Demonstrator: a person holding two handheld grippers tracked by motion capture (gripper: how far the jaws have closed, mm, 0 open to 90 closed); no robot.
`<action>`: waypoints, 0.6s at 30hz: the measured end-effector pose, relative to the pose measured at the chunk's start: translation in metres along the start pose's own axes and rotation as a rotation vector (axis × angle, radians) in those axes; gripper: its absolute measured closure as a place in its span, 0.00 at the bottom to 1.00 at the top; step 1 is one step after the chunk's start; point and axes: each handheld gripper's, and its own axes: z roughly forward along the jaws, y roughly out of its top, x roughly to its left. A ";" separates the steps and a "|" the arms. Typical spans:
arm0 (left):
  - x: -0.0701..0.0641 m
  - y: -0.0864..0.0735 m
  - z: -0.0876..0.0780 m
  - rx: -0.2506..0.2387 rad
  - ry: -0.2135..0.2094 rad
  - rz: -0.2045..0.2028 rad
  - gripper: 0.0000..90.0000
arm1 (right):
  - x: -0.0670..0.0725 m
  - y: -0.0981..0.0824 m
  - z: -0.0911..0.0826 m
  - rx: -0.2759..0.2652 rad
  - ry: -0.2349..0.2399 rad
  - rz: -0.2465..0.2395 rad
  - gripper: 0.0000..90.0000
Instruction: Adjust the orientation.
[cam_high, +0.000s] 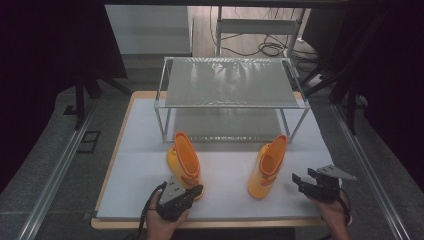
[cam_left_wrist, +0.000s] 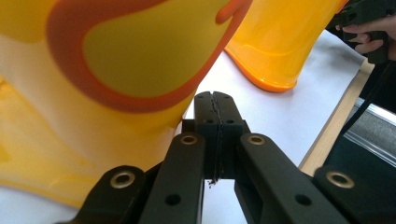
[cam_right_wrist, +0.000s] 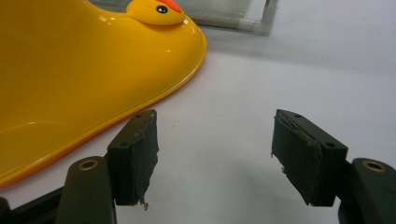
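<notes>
Two yellow rubber boots with orange trim stand on the white table. The left boot (cam_high: 183, 159) (cam_left_wrist: 112, 70) rises right in front of my left gripper (cam_high: 198, 190) (cam_left_wrist: 215, 99), whose jaws are shut with nothing between them, just beside the boot's foot. The right boot (cam_high: 268, 167) (cam_left_wrist: 280, 42) stands further right; its toe (cam_right_wrist: 70, 74) carries a small duck face. My right gripper (cam_high: 303, 175) (cam_right_wrist: 215, 154) hovers low over the table to the right of that boot, open and empty.
A two-level metal shelf rack (cam_high: 230, 82) stands at the back of the table; its lower frame corner (cam_right_wrist: 261, 18) lies beyond the right boot. The table's wooden front edge (cam_high: 215, 224) runs close under both hands. Dark stands flank the table.
</notes>
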 end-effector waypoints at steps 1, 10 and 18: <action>0.002 -0.002 -0.006 -0.003 0.006 -0.006 1.00 | -0.001 0.000 0.000 0.000 0.000 0.004 0.35; 0.016 -0.017 -0.037 -0.016 0.033 -0.044 1.00 | -0.002 0.000 0.000 -0.001 -0.002 0.007 0.34; 0.041 -0.027 -0.061 -0.039 0.085 -0.115 1.00 | -0.002 0.000 0.001 0.004 -0.003 0.002 0.34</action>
